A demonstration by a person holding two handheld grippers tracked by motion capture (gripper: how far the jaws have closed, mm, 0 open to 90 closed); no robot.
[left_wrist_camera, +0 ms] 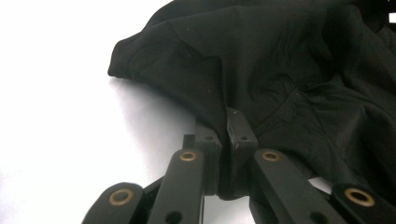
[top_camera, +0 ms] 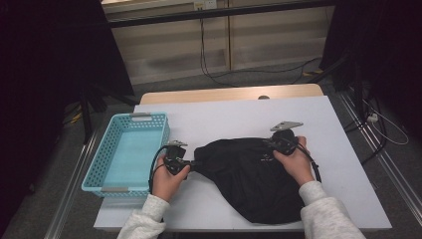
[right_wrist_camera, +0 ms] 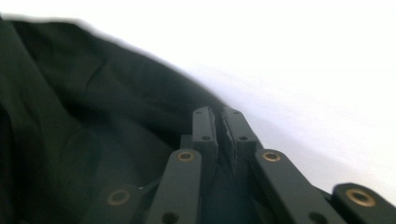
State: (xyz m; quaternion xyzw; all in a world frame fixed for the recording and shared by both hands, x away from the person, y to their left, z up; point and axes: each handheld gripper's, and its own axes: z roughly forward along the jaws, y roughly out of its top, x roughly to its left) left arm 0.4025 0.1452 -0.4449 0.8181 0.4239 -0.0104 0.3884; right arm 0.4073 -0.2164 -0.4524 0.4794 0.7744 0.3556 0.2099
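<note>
A black garment (top_camera: 249, 179) lies crumpled on the white table top (top_camera: 224, 117). My left gripper (top_camera: 191, 163) is at the garment's left tip, and in the left gripper view its jaws (left_wrist_camera: 227, 117) are shut on a fold of the black fabric (left_wrist_camera: 280, 56). At the garment's upper right edge sits my right gripper (top_camera: 269, 144). In the right gripper view its jaws (right_wrist_camera: 219, 113) are pressed together over the dark cloth (right_wrist_camera: 70, 121), with a thin edge of fabric caught between them.
A light blue plastic basket (top_camera: 94, 169) with nothing in it stands at the table's left edge, just left of my left hand. Bare white table lies beyond the garment. Cables run across the floor behind and to the right.
</note>
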